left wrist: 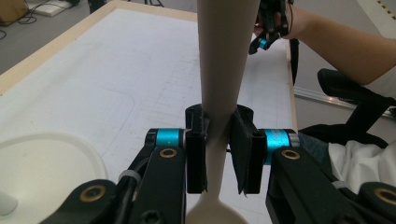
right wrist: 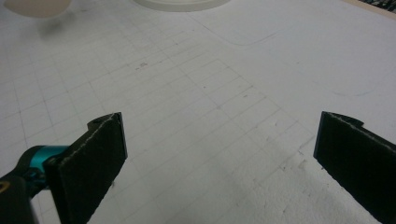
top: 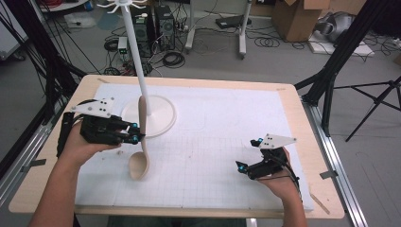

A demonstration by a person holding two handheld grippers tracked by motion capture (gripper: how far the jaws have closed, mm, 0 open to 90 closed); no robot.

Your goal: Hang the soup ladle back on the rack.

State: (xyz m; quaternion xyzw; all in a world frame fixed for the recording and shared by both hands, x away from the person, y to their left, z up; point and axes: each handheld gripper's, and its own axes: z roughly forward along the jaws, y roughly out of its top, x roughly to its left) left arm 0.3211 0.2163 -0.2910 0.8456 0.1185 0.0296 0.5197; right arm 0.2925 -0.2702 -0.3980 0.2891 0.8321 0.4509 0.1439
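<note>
A beige ladle [top: 139, 166] hangs upright, bowl down, just over the white mat [top: 227, 123]. My left gripper [top: 135, 133] is shut on its handle [left wrist: 223, 56], both pads pressed against the narrow part above the bowl. Right behind the ladle stands a white hook stand [top: 136, 52] on a round base [top: 161, 119]. Near the front right of the mat, my right gripper [top: 249, 154] is open with nothing between its jaws [right wrist: 219, 158]. The ladle's bowl [right wrist: 37, 6] and the stand's base [right wrist: 182, 3] lie far ahead of it.
The mat covers a wooden table [top: 302, 142] whose edges frame it. The stand's hooks [top: 124, 5] spread out high above the back left. My right hand and gripper [left wrist: 264, 39] appear across the mat in the left gripper view.
</note>
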